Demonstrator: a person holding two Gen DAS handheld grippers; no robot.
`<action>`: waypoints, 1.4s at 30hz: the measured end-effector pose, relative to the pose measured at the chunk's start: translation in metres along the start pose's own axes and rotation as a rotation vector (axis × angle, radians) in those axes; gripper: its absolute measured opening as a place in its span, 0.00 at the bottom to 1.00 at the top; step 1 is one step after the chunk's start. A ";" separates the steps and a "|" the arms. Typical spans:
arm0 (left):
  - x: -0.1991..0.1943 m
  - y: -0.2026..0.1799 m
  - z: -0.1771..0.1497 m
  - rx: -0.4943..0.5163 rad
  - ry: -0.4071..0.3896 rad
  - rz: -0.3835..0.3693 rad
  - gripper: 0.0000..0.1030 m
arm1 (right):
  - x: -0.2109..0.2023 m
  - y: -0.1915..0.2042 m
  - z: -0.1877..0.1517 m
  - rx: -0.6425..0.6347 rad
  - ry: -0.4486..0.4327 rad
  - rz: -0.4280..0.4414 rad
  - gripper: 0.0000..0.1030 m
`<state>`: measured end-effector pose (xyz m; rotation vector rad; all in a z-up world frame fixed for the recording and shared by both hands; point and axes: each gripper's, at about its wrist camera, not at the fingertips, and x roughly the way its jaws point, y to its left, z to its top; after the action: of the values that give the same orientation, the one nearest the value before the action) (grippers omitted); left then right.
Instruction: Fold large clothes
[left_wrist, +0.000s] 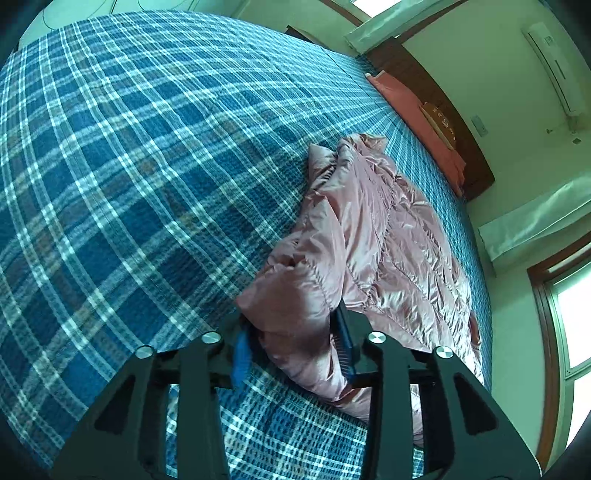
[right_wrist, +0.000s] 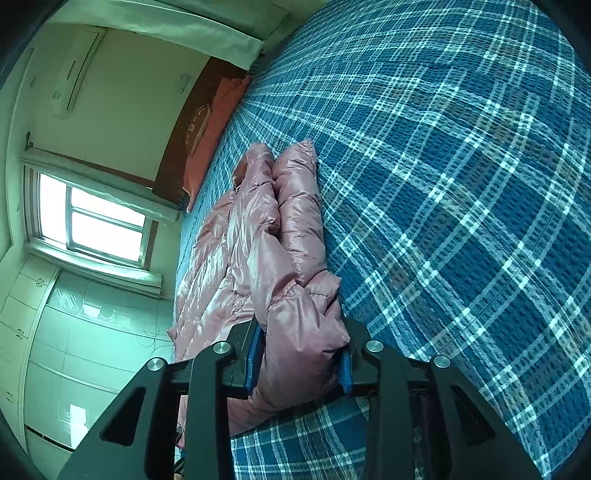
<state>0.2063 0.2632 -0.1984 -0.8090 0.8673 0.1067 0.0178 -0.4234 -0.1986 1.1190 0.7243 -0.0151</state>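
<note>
A shiny pink puffer jacket (left_wrist: 373, 236) lies rumpled on the bed with a blue plaid cover (left_wrist: 147, 166). In the left wrist view my left gripper (left_wrist: 291, 354) has its blue-padded jaws closed on a thick bunch of the jacket's near end. In the right wrist view the jacket (right_wrist: 258, 236) lies folded lengthwise, its sleeves stretched away from me. My right gripper (right_wrist: 299, 365) is shut on another puffy part of its near end. Neither gripper shows in the other's view.
The plaid cover (right_wrist: 461, 184) spreads wide beside the jacket. An orange pillow (left_wrist: 417, 110) and a dark wooden headboard (left_wrist: 443, 110) stand at the far end. A window (right_wrist: 92, 221), white cabinets (right_wrist: 74, 350) and a wall air conditioner (right_wrist: 74, 70) lie past the bed's edge.
</note>
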 end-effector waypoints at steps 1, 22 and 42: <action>0.001 0.003 0.001 -0.003 0.003 0.003 0.38 | -0.002 -0.004 0.001 0.004 -0.002 -0.001 0.33; -0.019 0.021 0.013 0.097 0.038 0.131 0.56 | -0.057 -0.005 0.004 -0.160 -0.043 -0.295 0.55; 0.044 -0.157 -0.027 0.663 -0.085 0.282 0.56 | 0.081 0.189 -0.075 -0.844 -0.019 -0.387 0.55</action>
<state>0.2798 0.1244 -0.1479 -0.0604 0.8590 0.0926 0.1096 -0.2473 -0.1061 0.1676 0.8089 -0.0431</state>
